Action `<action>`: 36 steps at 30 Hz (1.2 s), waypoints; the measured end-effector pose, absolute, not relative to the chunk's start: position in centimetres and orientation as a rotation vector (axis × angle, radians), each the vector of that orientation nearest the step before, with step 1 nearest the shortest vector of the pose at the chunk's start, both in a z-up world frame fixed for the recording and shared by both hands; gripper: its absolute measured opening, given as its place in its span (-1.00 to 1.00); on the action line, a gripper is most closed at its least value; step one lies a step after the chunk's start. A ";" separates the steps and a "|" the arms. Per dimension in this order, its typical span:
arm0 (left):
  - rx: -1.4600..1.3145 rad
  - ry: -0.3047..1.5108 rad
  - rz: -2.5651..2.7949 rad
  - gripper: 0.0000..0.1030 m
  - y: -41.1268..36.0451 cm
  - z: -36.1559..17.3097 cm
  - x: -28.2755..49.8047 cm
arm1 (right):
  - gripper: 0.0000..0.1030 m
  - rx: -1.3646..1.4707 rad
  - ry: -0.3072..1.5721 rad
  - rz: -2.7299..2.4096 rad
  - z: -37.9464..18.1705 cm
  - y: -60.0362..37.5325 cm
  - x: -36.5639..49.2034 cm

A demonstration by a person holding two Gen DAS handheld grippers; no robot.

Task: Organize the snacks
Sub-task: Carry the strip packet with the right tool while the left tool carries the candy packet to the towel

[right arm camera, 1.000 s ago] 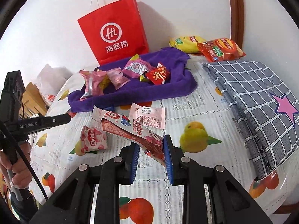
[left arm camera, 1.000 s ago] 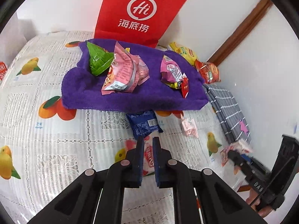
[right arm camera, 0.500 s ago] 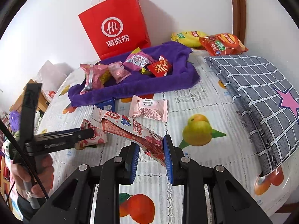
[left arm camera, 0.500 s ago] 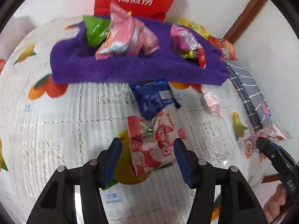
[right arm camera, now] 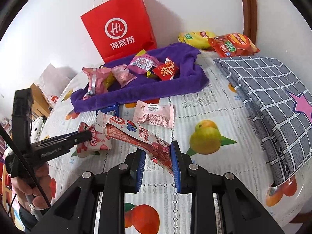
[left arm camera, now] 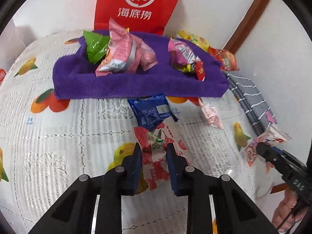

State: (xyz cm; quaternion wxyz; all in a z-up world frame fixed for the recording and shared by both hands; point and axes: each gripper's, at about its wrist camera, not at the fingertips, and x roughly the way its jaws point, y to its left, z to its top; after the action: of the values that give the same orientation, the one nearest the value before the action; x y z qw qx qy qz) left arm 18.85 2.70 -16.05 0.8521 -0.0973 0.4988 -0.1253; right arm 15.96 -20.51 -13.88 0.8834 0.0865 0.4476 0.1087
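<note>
My left gripper point(left arm camera: 154, 152) is clamped on the strawberry snack packet point(left arm camera: 156, 156), just in front of the purple towel point(left arm camera: 136, 85), to carry it up onto the pile. My right gripper point(right arm camera: 157, 156) pinches one end of the long red-and-white stick pack point(right arm camera: 134, 134), so the rest cantilevers out above the tablecloth point(right arm camera: 214, 105), front of the towel. The towel acts as the tray: green pouch point(left arm camera: 95, 48), pink packets point(left arm camera: 120, 52), a magenta pack point(left arm camera: 181, 52) and a small red one point(right arm camera: 165, 71) sit on it. Blue packet point(left arm camera: 150, 111) and pale pink packet point(right arm camera: 154, 115) lie loose at its front edge. Red paper bag point(right arm camera: 119, 25) stands behind; contents not visible.
</note>
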 end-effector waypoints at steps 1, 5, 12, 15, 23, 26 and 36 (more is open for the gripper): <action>-0.213 1.047 -0.273 -0.55 2.8 -15.7 18.8 | -0.51 0.180 0.929 0.228 -13.8 -20.5 16.0; -0.235 1.030 -0.301 -0.55 3.1 -14.2 18.7 | -0.51 0.180 0.921 0.231 -13.1 -20.4 16.3; -0.225 0.976 -0.296 -0.55 3.8 -11.0 18.8 | -0.52 0.171 0.882 0.238 -10.6 -20.1 17.3; -0.232 0.959 -0.293 -0.55 4.2 -9.7 19.4 | -0.52 0.169 0.863 0.251 -9.5 -19.8 18.1; -0.244 0.921 -0.266 -0.55 5.3 -7.0 21.8 | -0.53 0.148 0.813 0.279 -6.5 -18.9 21.2; -0.247 0.916 -0.245 -0.55 5.8 -6.6 22.9 | -0.53 0.146 0.792 0.284 -5.5 -18.7 22.8; -0.271 0.915 -0.181 -0.55 6.8 -5.6 28.5 | -0.53 0.209 0.816 0.303 -4.7 -18.9 30.2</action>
State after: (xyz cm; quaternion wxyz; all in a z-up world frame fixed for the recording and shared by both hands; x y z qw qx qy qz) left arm 28.50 6.84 -5.61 0.8844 -0.1304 0.4396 -0.0870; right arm 30.18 -18.86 -4.73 0.9016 0.1010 0.3943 0.1463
